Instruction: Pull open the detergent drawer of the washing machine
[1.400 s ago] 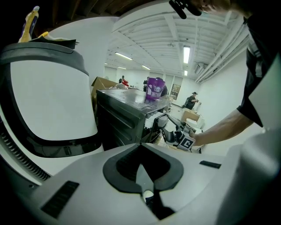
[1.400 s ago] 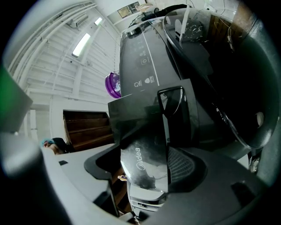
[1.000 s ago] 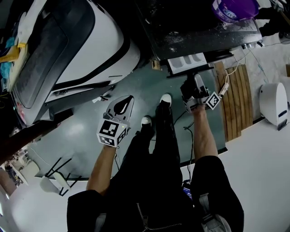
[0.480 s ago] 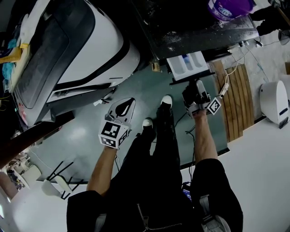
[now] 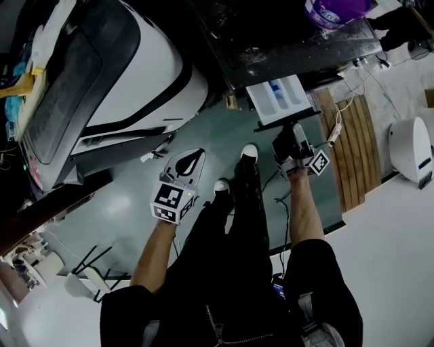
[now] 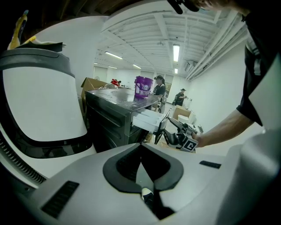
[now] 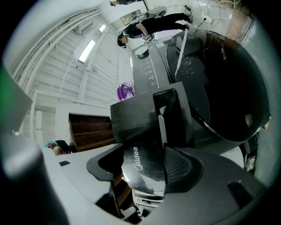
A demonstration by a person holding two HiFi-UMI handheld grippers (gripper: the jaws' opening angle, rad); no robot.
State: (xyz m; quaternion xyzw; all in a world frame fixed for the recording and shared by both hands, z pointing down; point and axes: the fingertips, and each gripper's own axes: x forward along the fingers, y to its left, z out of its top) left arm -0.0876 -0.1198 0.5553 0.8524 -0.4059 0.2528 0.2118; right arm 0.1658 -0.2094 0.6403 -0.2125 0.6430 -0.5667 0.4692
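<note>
Washing machine (image 5: 291, 41): dark unit across the top centre of the head view, with a purple tub (image 5: 333, 9) standing on its top near the upper right.
Detergent drawer (image 5: 280, 95): pulled out of the machine's front, just below it in the frame. Its white compartments are exposed, one of them showing blue. The dark front panel sits at its lower edge.
Right tool (image 5: 293, 133): centre right, directly below the drawer and pointing up at it. The jaws are closing, and the drawer's front panel stands between them. In the right gripper view both pads appear to bear on the panel.
Left tool (image 5: 194, 152): lower left of centre, well apart from the drawer, over the green floor (image 5: 224, 129). Its jaws are fully together with nothing between them.
White appliance (image 5: 142, 68): fills the upper left, beside the washing machine.
</note>
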